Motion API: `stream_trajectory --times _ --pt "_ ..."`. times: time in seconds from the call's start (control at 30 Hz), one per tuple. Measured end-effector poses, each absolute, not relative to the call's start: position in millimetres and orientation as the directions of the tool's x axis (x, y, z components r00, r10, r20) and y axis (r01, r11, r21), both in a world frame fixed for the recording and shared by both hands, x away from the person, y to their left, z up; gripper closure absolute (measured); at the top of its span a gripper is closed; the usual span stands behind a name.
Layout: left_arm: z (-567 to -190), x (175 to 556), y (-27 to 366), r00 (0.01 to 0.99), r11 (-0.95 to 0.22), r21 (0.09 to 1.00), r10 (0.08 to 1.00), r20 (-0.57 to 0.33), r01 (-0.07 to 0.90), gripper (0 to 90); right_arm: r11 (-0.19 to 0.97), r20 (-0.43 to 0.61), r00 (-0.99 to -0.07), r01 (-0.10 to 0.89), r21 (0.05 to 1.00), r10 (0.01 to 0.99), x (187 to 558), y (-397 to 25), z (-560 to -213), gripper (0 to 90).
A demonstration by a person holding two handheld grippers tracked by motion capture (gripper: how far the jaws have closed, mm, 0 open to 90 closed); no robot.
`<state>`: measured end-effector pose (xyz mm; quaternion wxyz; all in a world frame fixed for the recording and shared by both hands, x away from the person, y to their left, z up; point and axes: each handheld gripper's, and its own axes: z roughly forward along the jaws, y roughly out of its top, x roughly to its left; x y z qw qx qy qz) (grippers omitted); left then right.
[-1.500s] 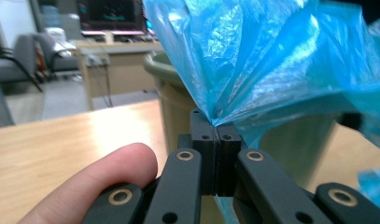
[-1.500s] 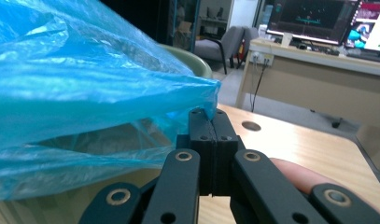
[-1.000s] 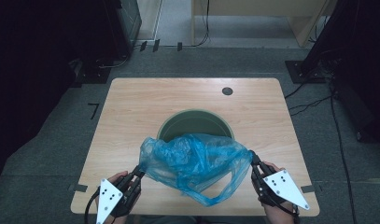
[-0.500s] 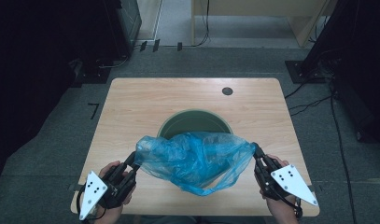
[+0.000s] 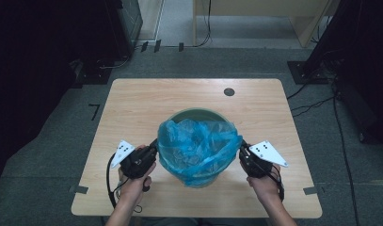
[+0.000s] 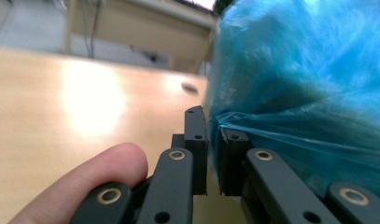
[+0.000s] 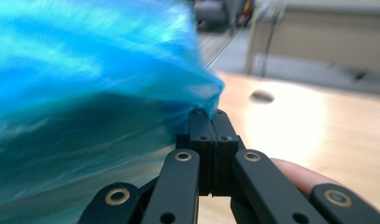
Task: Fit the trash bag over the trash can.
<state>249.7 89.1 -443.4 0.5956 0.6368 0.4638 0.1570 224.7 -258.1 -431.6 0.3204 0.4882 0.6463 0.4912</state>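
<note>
**Bag drawn down over the bin rim since half a second ago**

Since the earlier frame you have pulled the blue bag (image 5: 198, 143) from a loose bunch above the table (image 5: 132, 108) down over the green bin (image 5: 198, 114), and both hands have moved up beside the bin.

High view: your left gripper (image 5: 154, 147) sits at the bin's left side and your right gripper (image 5: 242, 149) at its right, each touching the bag's edge. The bag covers the near rim; the far rim is bare.

Left gripper view: the jaws stand nearly together, a thin slit between them, with the bag's stretched edge (image 6: 271, 126) running into that slit. A fingertip (image 6: 108, 163) rests beside the left jaw.

Right gripper view: the jaws are pressed together, pinching a corner of the bag (image 7: 211, 100) at their tips.
</note>
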Motion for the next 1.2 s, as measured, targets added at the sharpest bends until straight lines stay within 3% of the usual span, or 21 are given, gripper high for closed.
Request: stream_trajectory --times 0.27,0.63,0.7,0.73,0.83,0.97,1.03,1.2 --pt "-472.5 257.2 87.7 0.468 0.129 0.860 0.794 -0.388 0.493 88.9 -0.017 0.198 -0.348 0.459 0.888 0.916 235.2 -254.7 -469.0 90.0" --pt "-477.5 255.0 85.6 0.473 0.118 0.894 0.815 -0.336 0.432 87.1 0.005 0.175 -0.369 0.439 0.899 0.913 231.3 -248.0 -479.8 90.0" --pt "-477.8 254.6 87.3 0.474 0.120 0.898 0.815 -0.332 0.423 85.2 0.001 0.175 -0.370 0.429 0.903 0.912 231.3 -249.8 -480.4 86.2" --pt "-477.9 253.7 89.2 0.483 0.128 0.902 0.809 -0.335 0.413 82.5 -0.004 0.177 -0.371 0.422 0.907 0.911 231.0 -250.8 -480.6 81.9" --pt "-475.4 247.3 93.6 0.536 0.152 0.929 0.781 -0.322 0.337 61.1 -0.010 0.161 -0.385 0.366 0.930 0.909 230.0 -258.7 -480.1 69.5" --pt "-467.4 239.4 100.0 0.557 0.134 0.952 0.784 -0.272 0.276 39.7 -0.016 0.143 -0.407 0.300 0.954 0.902 224.8 -267.8 -470.8 54.6" --pt "-464.3 235.9 102.1 0.552 0.119 0.961 0.798 -0.242 0.249 36.1 -0.016 0.132 -0.409 0.275 0.961 0.903 221.2 -270.7 -465.7 46.9" --pt "-458.0 226.3 106.6 0.542 0.067 0.979 0.824 -0.164 0.194 34.8 0.007 0.090 -0.434 0.217 0.976 0.896 210.0 -279.2 -457.2 39.1"
